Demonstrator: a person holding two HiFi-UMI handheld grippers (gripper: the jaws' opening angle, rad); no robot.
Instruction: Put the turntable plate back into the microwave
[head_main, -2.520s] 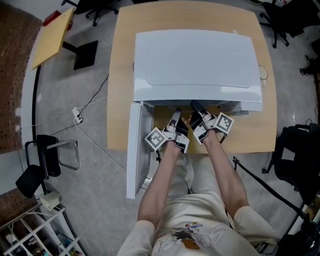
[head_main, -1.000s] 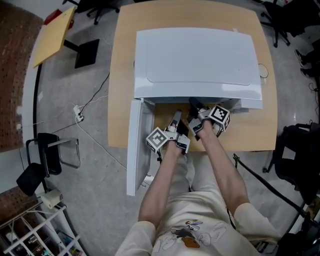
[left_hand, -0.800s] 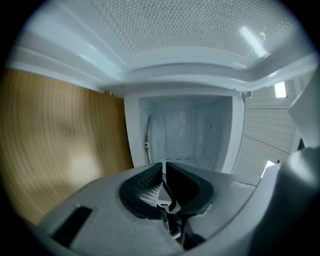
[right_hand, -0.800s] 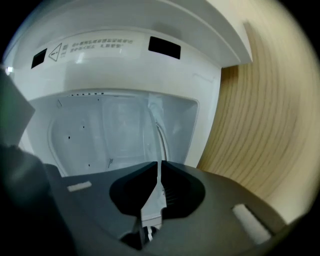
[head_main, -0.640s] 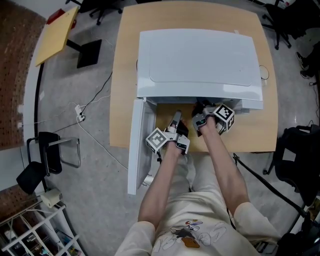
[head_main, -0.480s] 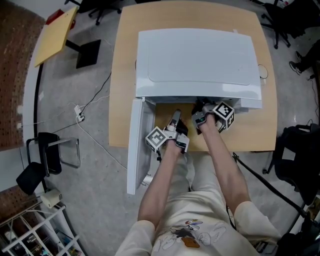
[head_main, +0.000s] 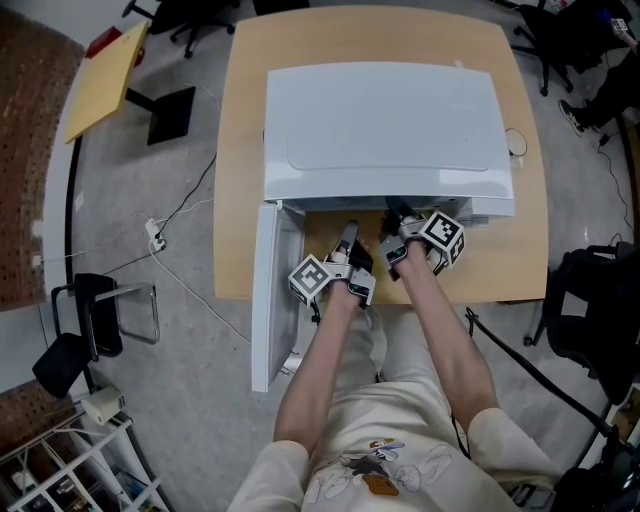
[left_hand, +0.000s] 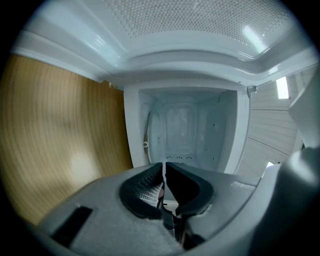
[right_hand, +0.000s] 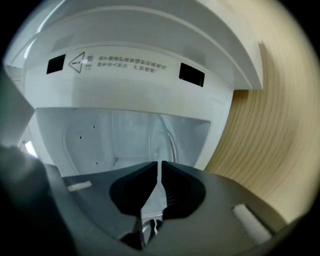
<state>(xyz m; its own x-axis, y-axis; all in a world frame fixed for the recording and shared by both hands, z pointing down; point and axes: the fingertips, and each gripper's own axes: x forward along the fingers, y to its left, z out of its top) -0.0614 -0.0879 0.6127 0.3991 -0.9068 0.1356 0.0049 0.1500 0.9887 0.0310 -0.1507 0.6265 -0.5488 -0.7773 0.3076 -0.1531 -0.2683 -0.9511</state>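
Observation:
The white microwave (head_main: 385, 130) stands on the wooden table (head_main: 240, 150) with its door (head_main: 265, 300) swung open to the left. The clear turntable plate (left_hand: 152, 132) shows as a curved glass rim low inside the cavity, and its rim (right_hand: 170, 140) also appears in the right gripper view. My left gripper (head_main: 350, 236) points at the opening from just in front; its jaws (left_hand: 164, 167) stand almost together with a hairline slit and nothing visible in it. My right gripper (head_main: 393, 214) reaches under the microwave's front edge, and its jaws (right_hand: 159, 167) are likewise nearly together and hold nothing that I can see.
The open door hangs past the table's front edge at the left. A thin cable (head_main: 180, 215) runs across the floor at the left, near a black chair (head_main: 95, 320). The person's legs are directly below the grippers.
My right gripper has moved forward, closer under the microwave's front edge. The left gripper has stayed where it was.

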